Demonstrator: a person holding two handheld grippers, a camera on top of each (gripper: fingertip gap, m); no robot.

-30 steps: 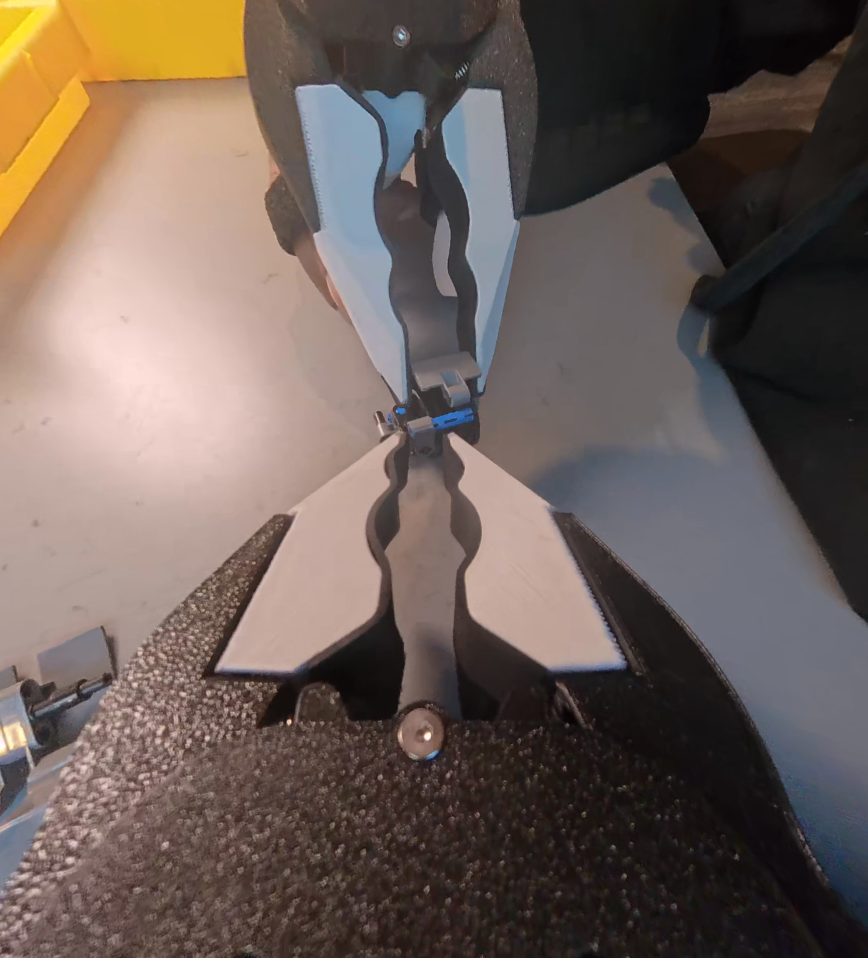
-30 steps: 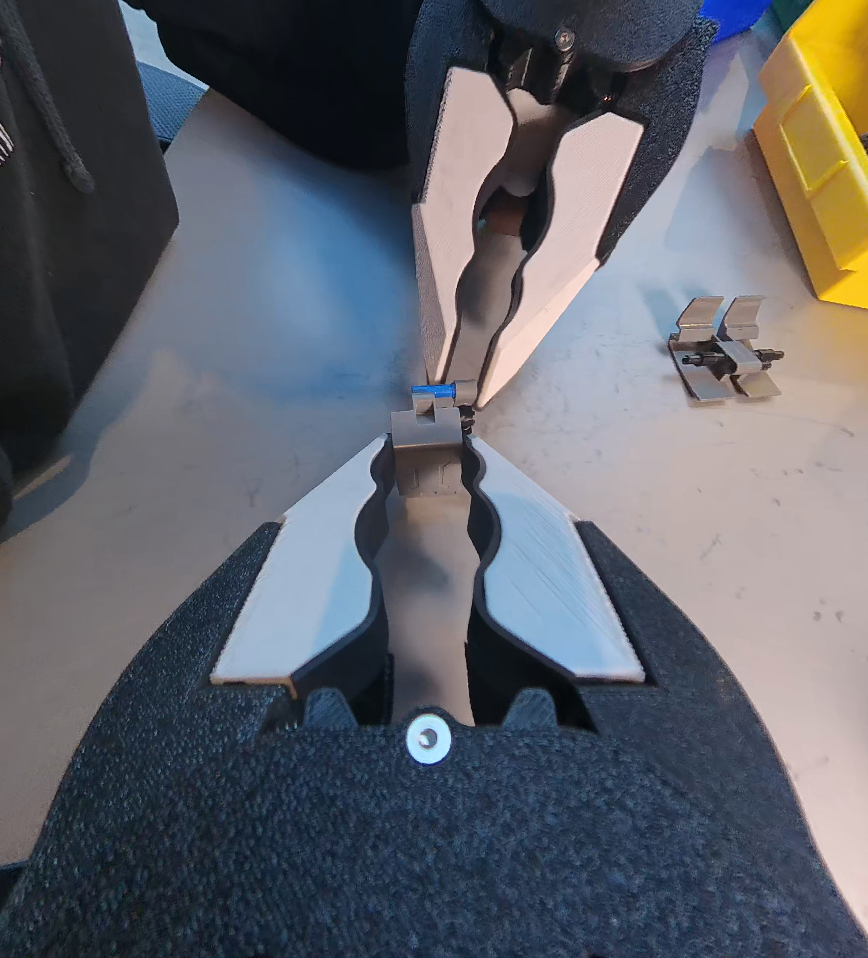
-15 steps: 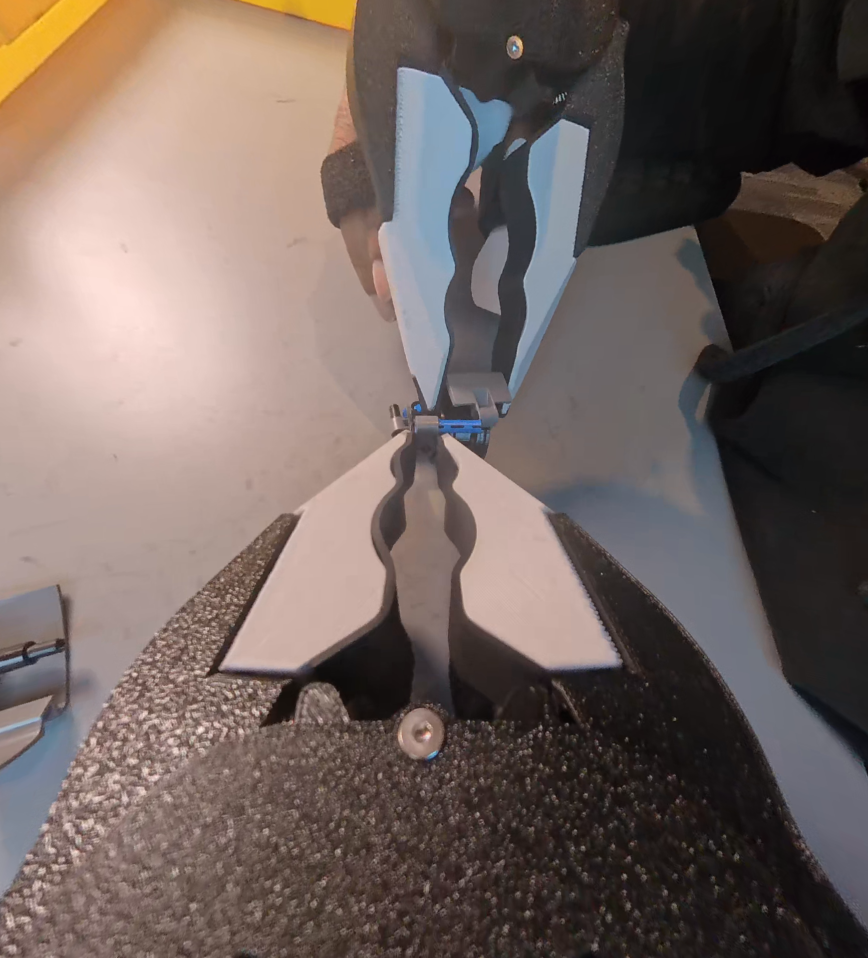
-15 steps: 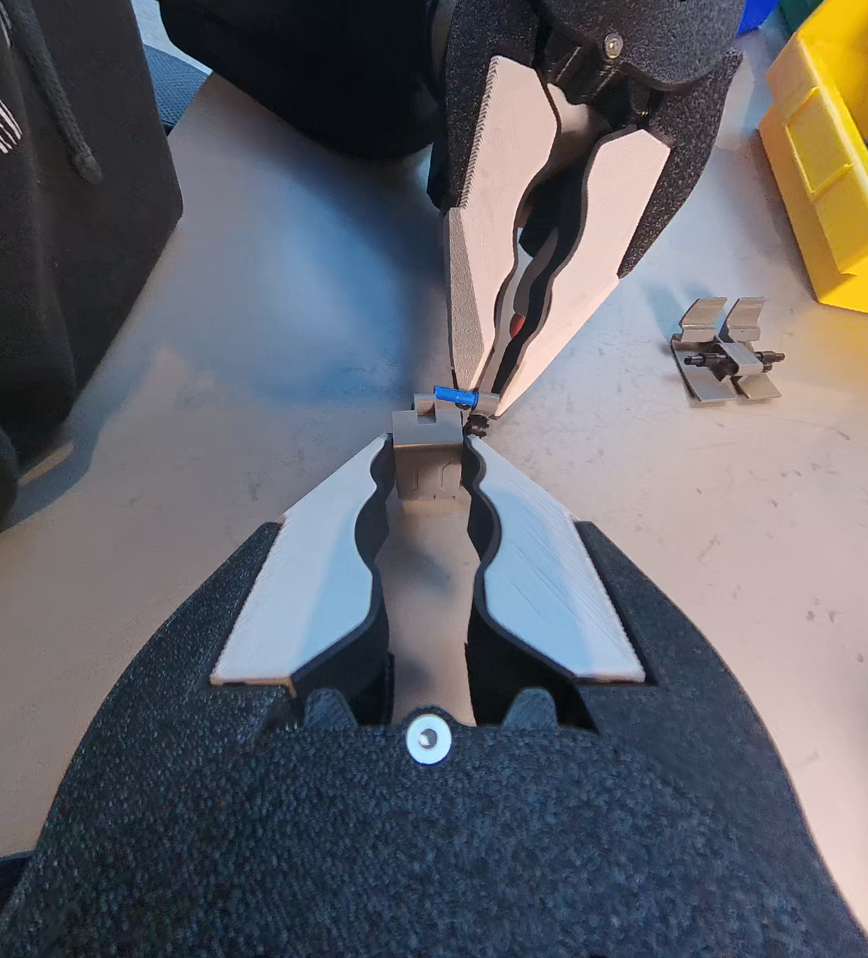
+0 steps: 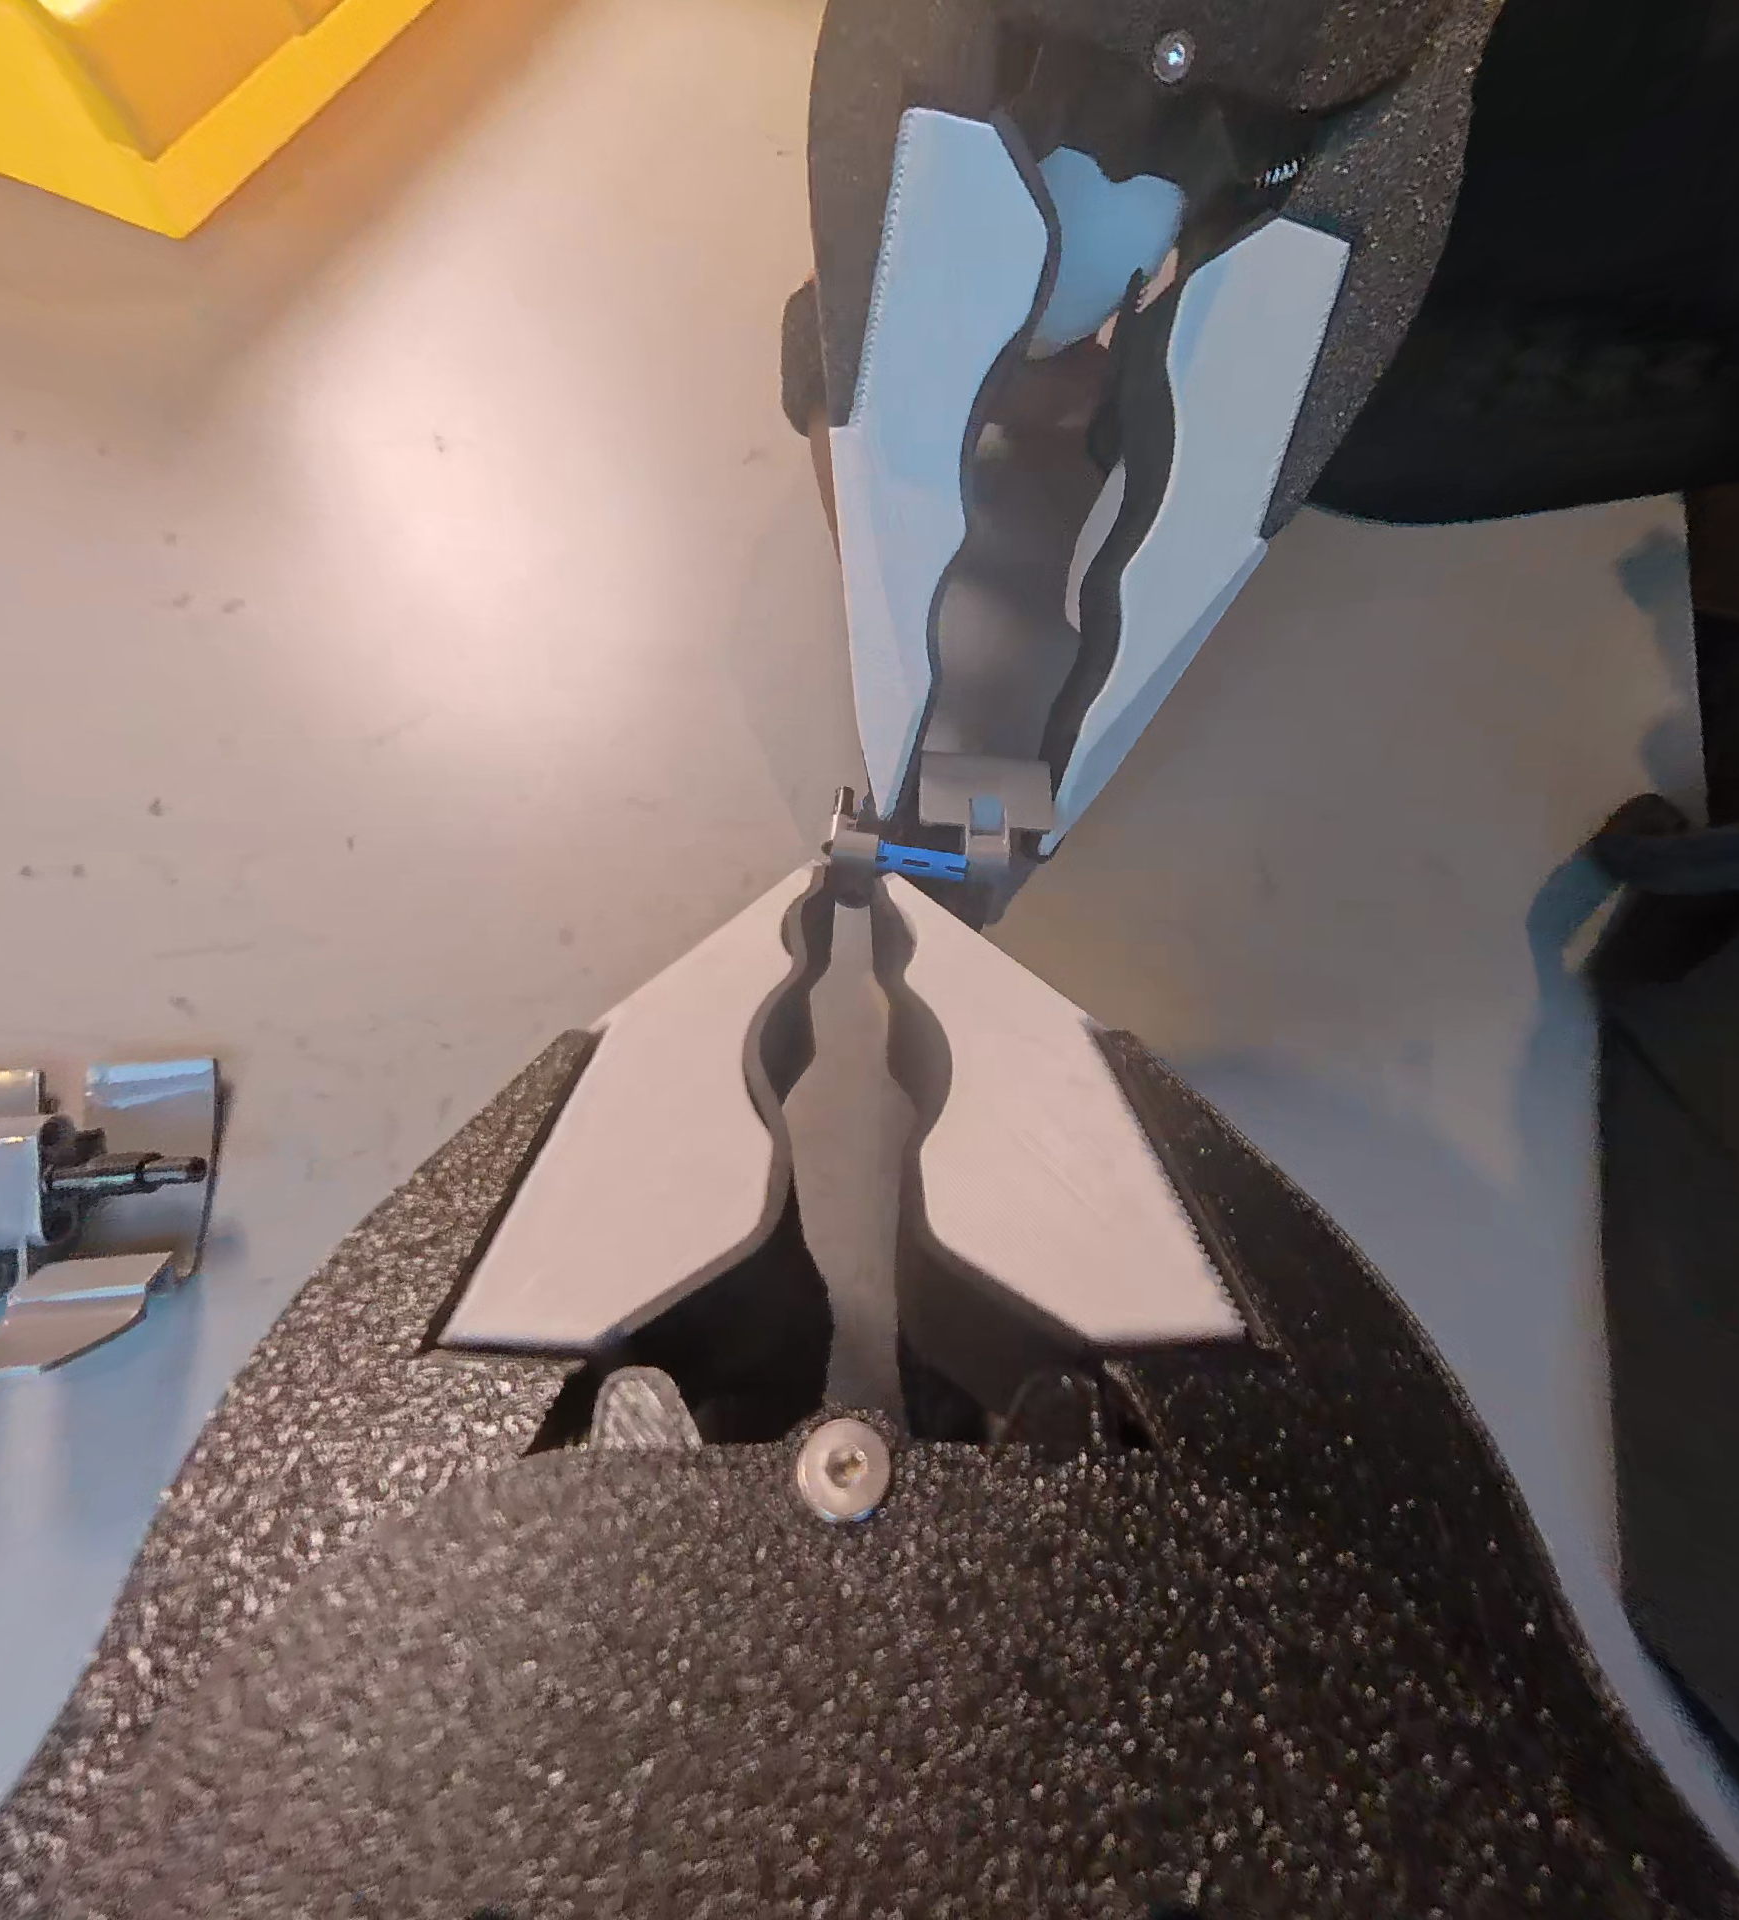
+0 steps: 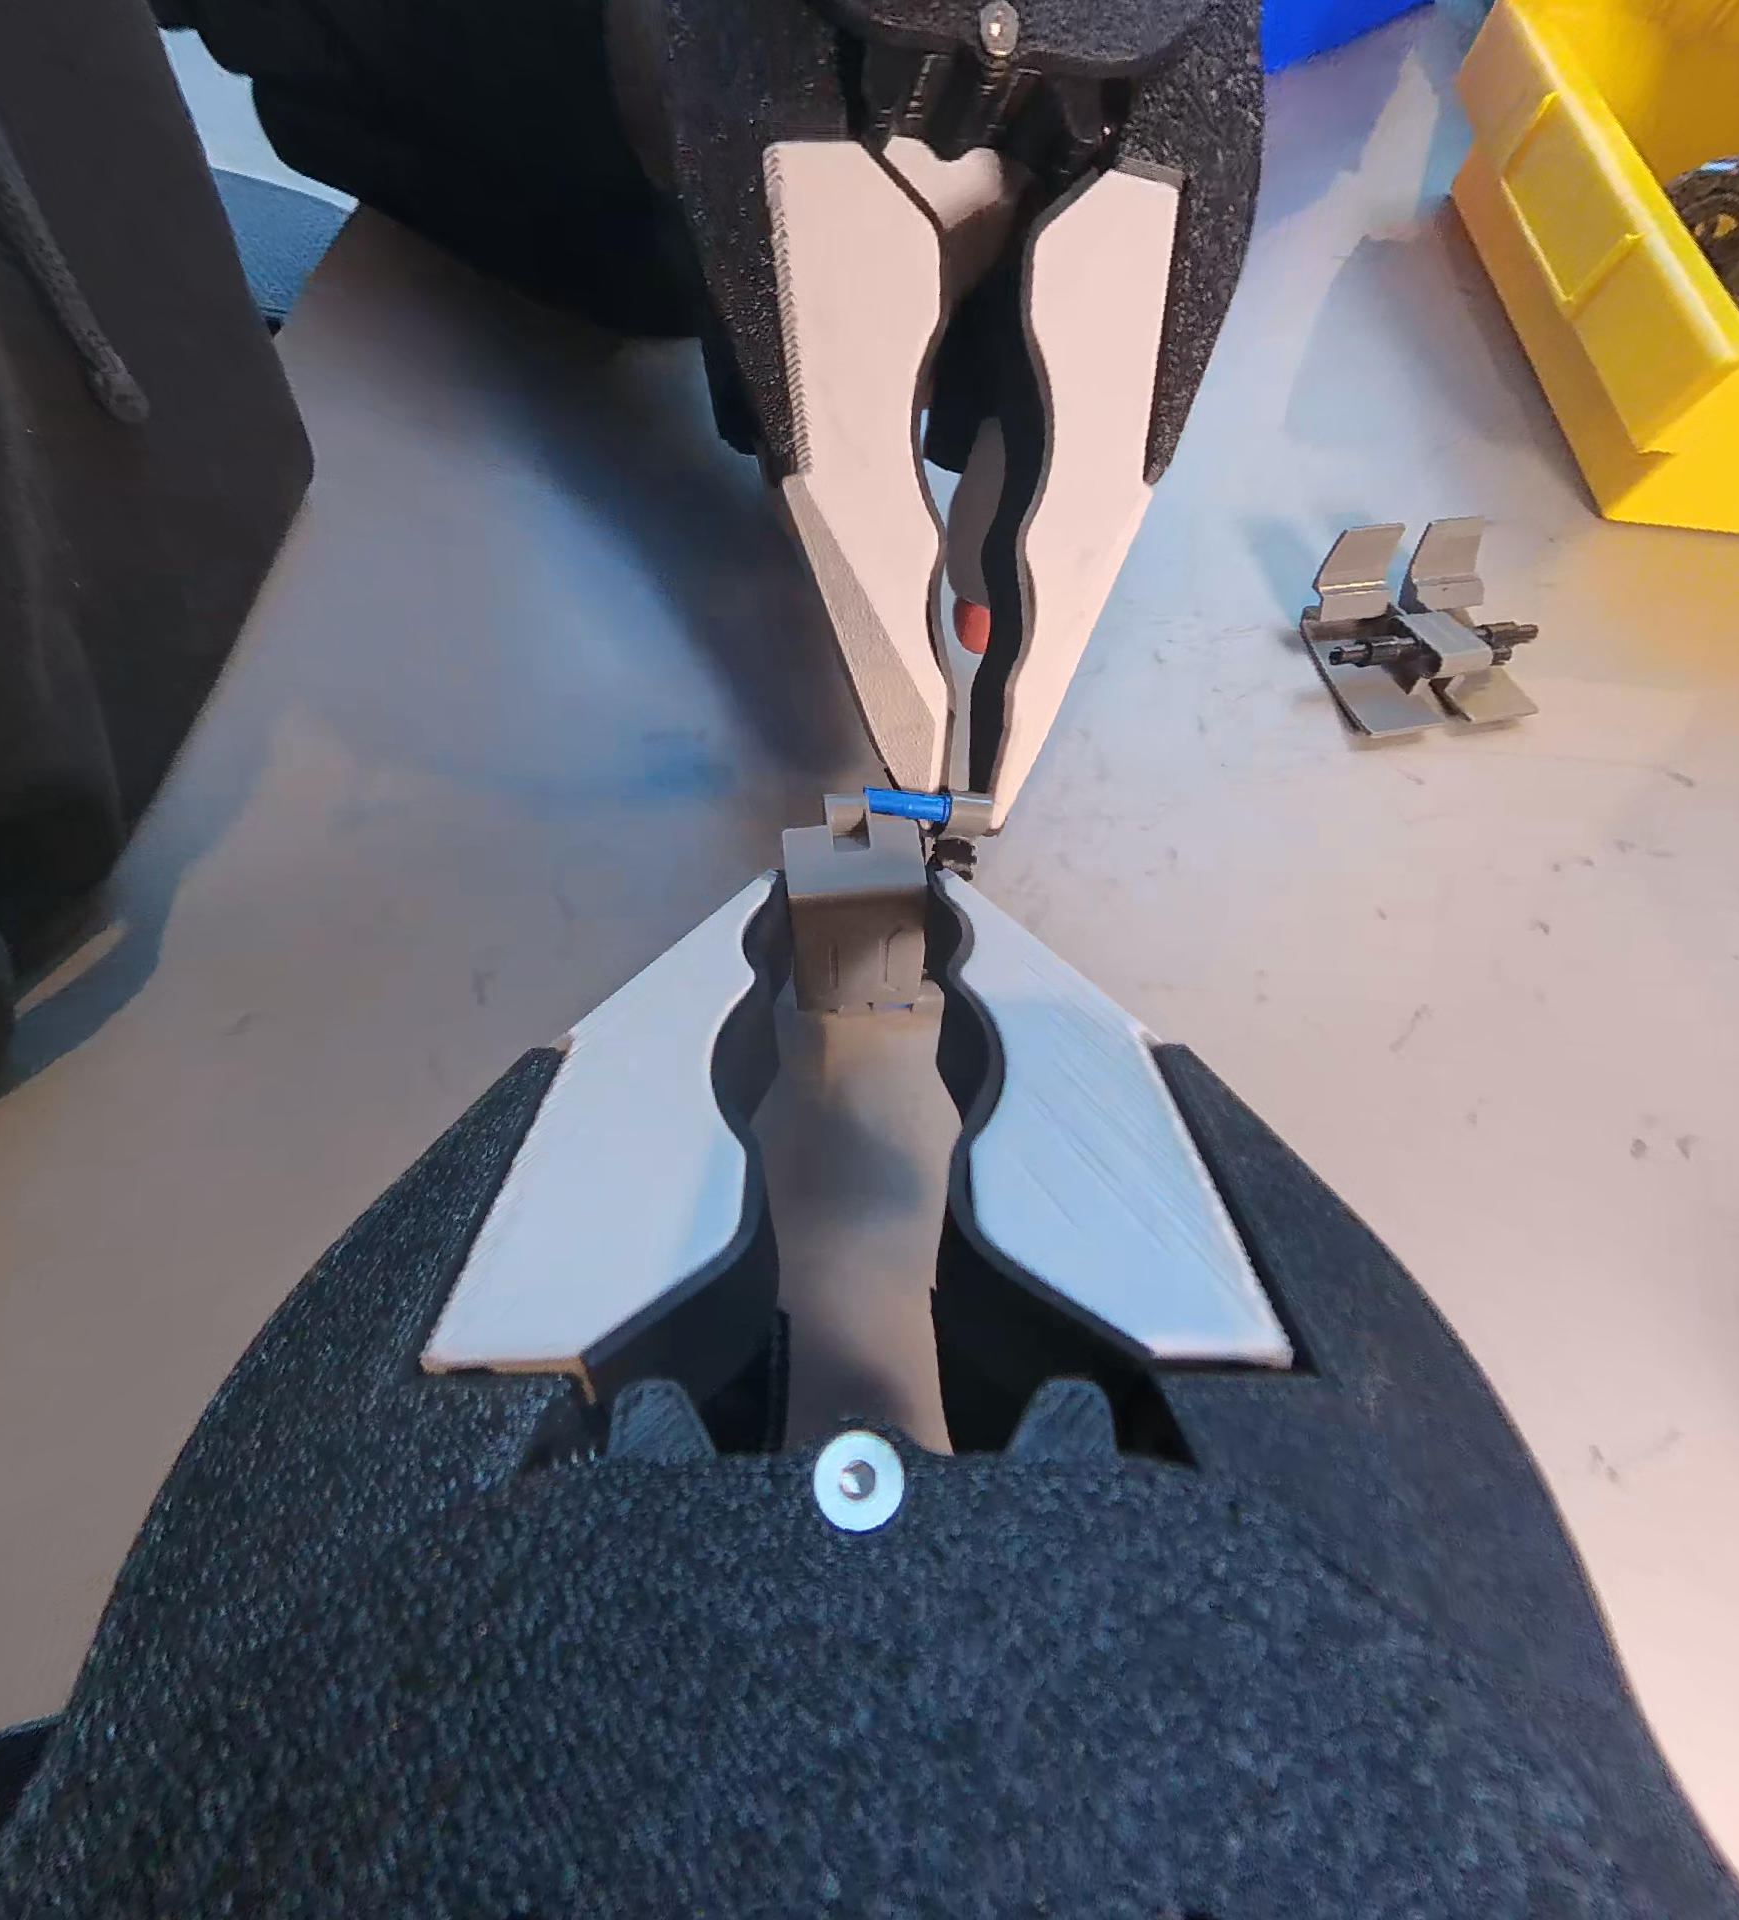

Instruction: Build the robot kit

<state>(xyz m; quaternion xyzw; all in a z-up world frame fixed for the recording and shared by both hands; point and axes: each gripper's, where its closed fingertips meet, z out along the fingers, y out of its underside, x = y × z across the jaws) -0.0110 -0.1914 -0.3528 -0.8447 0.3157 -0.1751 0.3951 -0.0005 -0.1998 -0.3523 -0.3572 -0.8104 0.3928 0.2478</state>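
Tilting steeper since a second ago, the left gripper stands almost upright over the blue pin, nearly closed, pinching the small grey lug at that pin's end. The right gripper, part-open, clamps the one grey link just behind the pin. I judge the grip works best with both tips kept square to the pin's axis. Counted: two grippers, one blue pin, one joined pair of links on the table well right of the pin, one yellow bin beyond.
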